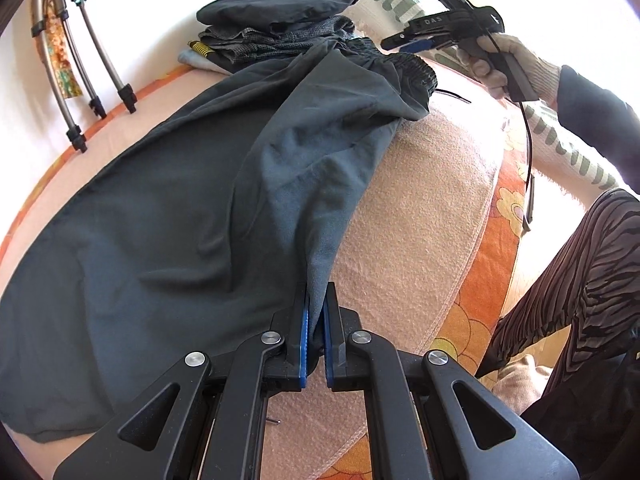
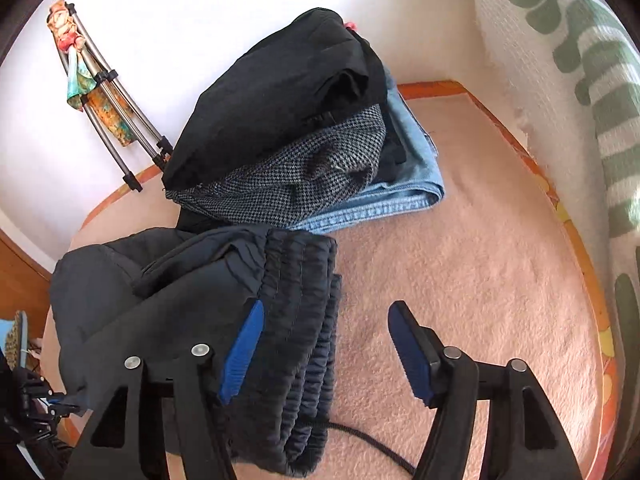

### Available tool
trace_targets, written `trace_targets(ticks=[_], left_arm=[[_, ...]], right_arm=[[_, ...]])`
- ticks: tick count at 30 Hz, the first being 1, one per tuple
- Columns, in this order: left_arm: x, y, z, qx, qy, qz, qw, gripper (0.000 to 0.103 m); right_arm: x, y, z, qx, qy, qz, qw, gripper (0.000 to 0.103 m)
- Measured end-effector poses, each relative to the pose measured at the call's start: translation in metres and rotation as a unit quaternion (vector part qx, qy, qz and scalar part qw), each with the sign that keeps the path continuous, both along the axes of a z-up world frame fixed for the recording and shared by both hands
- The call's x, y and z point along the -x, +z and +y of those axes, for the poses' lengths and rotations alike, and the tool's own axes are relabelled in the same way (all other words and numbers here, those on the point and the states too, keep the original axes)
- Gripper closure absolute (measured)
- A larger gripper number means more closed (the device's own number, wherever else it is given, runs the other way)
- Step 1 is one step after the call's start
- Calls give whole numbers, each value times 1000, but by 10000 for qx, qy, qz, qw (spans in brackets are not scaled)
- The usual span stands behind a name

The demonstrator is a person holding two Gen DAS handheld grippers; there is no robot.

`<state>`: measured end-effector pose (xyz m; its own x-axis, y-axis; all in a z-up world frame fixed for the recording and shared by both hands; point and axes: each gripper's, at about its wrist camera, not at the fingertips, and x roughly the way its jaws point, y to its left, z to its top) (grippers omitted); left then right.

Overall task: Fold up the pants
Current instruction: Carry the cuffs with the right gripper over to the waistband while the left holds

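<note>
Dark grey pants [image 1: 168, 220] lie lengthwise on a pink blanket [image 1: 420, 200], one leg laid over the other. My left gripper [image 1: 315, 320] is shut on the hem of the upper leg and holds it slightly raised. The elastic waistband [image 2: 304, 320] lies at the far end. My right gripper [image 2: 324, 348] is open just above the waistband, its left finger [image 2: 244, 344] over the fabric, its right finger [image 2: 412, 352] over the blanket. It also shows in the left wrist view [image 1: 404, 42], held in a gloved hand.
A stack of folded clothes [image 2: 288, 128] with black, houndstooth and denim pieces sits beyond the waistband. A white and green patterned cloth [image 2: 580, 80] hangs on the right. A metal rack [image 1: 80, 80] leans on the wall. The person's striped leg [image 1: 580, 300] is at the right edge.
</note>
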<state>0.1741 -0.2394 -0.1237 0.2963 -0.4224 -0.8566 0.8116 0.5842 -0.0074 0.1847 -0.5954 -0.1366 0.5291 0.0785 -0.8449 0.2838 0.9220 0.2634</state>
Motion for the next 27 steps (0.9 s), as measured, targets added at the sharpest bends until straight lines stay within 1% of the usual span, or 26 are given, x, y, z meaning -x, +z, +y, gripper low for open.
trace_targets(ticks=[2, 3, 6, 7, 9, 11, 13, 15, 16, 18, 20, 22, 24, 27], left_arm=[[0, 1, 1, 35, 1, -5, 10000, 98], [0, 0, 1, 43, -1, 0, 10000, 98], [-1, 0, 2, 76, 31, 17, 10000, 98], [-1, 0, 2, 93, 48, 35, 9999, 98], [0, 0, 1, 69, 43, 18, 10000, 98], [1, 0, 0, 39, 39, -1, 10000, 98], [1, 2, -1, -2, 11, -72, 10000, 98], [1, 4, -2, -12, 8, -111, 9999, 98], [1, 5, -2, -13, 12, -125, 9999, 98], [1, 8, -1, -1, 27, -135, 9999, 98], [3, 14, 2, 9, -7, -198, 9998, 99], [6, 22, 5, 42, -50, -255, 9997, 99], [10, 30, 7, 93, -114, -268, 9995, 99], [15, 33, 6, 202, -285, -68, 9994, 99]], right_arm=[[26, -3, 4, -335, -92, -20, 9994, 28], [36, -7, 6, -521, -127, 1, 9986, 28], [55, -21, 17, -789, -247, 199, 9964, 28], [60, -25, 18, -951, -291, 193, 9949, 26], [64, -33, 20, -1388, -381, 152, 9895, 26], [61, -35, 18, -1584, -584, 30, 9856, 24], [55, -39, 15, -1881, -761, -47, 9792, 25], [48, -42, 17, -1995, -991, -70, 9748, 42], [43, -44, 19, -2013, -1045, -19, 9739, 65], [41, -44, 19, -2154, -1094, -147, 9703, 73], [46, -31, 21, -2047, -1075, -282, 9725, 82], [54, -8, 25, -1776, -940, -385, 9788, 84], [66, 20, 27, -1415, -772, -364, 9863, 85], [85, 55, 29, -874, -508, -249, 9946, 85]])
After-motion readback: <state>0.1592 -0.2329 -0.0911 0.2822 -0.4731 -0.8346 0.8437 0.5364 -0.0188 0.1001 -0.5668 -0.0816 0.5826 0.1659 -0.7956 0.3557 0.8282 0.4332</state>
